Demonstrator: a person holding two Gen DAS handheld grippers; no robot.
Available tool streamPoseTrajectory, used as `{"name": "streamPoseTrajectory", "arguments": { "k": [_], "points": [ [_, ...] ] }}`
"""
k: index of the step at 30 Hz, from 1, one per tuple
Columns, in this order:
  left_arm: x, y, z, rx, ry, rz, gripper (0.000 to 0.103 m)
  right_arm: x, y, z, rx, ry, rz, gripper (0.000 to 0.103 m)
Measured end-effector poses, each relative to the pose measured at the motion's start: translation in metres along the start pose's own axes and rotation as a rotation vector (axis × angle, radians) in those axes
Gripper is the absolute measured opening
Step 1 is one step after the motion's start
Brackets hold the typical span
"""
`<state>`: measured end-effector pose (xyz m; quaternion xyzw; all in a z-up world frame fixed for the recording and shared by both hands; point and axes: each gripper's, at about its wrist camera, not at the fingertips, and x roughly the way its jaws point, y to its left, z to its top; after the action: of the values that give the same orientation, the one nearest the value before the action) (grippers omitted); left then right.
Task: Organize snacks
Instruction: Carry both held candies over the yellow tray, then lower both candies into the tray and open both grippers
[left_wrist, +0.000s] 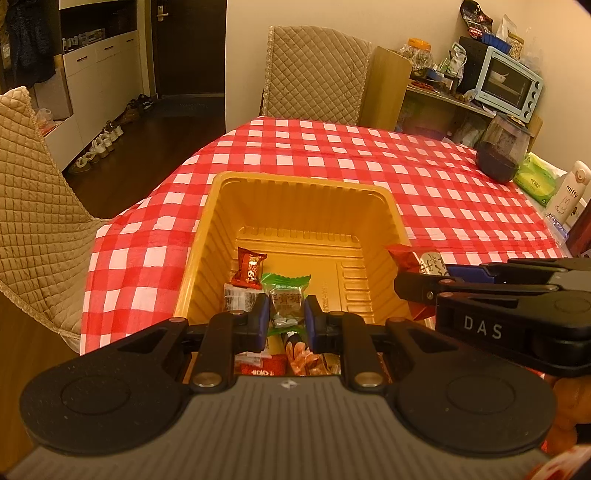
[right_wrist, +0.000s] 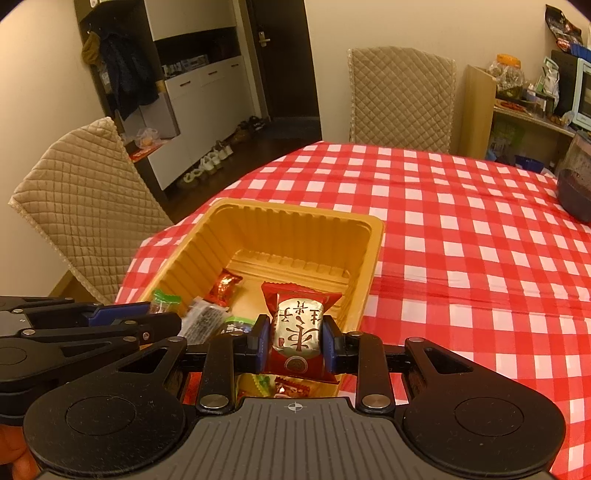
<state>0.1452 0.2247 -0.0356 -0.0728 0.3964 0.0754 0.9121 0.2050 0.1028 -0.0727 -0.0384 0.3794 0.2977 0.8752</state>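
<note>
A gold plastic tray (left_wrist: 295, 192) (right_wrist: 306, 221) stands on the red checked tablecloth (left_wrist: 406, 166). My left gripper (left_wrist: 285, 319) is shut on a green-and-white wrapped candy (left_wrist: 285, 299), held over the tray's near end. Just to its right, my right gripper (right_wrist: 295, 345) is shut on a red-and-gold snack packet (right_wrist: 298, 328) (left_wrist: 417, 260) above the tray's right side. Inside the tray lie a red wrapped candy (left_wrist: 250, 271) (right_wrist: 223, 286), a white-and-black packet (right_wrist: 205, 317) and several more snacks under the fingers.
Quilted beige chairs (left_wrist: 317, 70) (right_wrist: 81, 206) stand at the far side and the left of the table. A dark lidded jar (left_wrist: 500, 147), a green tissue pack (left_wrist: 535, 177) and a white bottle (left_wrist: 569, 192) sit at the right edge. A cluttered shelf with a toaster oven (left_wrist: 509, 83) is behind.
</note>
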Motion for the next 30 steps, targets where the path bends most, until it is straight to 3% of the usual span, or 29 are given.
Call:
{"name": "streamPoseTrajectory", "arguments": {
  "k": [15,19,30],
  "points": [
    [0.017,0.001,0.002,0.003,0.009,0.001,0.018,0.012,-0.003,0.002,0.012,0.008,0.002,0.03],
    [0.019,0.004,0.002,-0.006,0.004,-0.014,0.035,0.014,-0.002,0.001,0.011,0.009,0.004,0.03],
    [0.0,0.015,-0.006,-0.015,-0.009,0.021,0.041,0.007,0.001,0.002,0.019,-0.002,0.02,0.03]
  ]
}}
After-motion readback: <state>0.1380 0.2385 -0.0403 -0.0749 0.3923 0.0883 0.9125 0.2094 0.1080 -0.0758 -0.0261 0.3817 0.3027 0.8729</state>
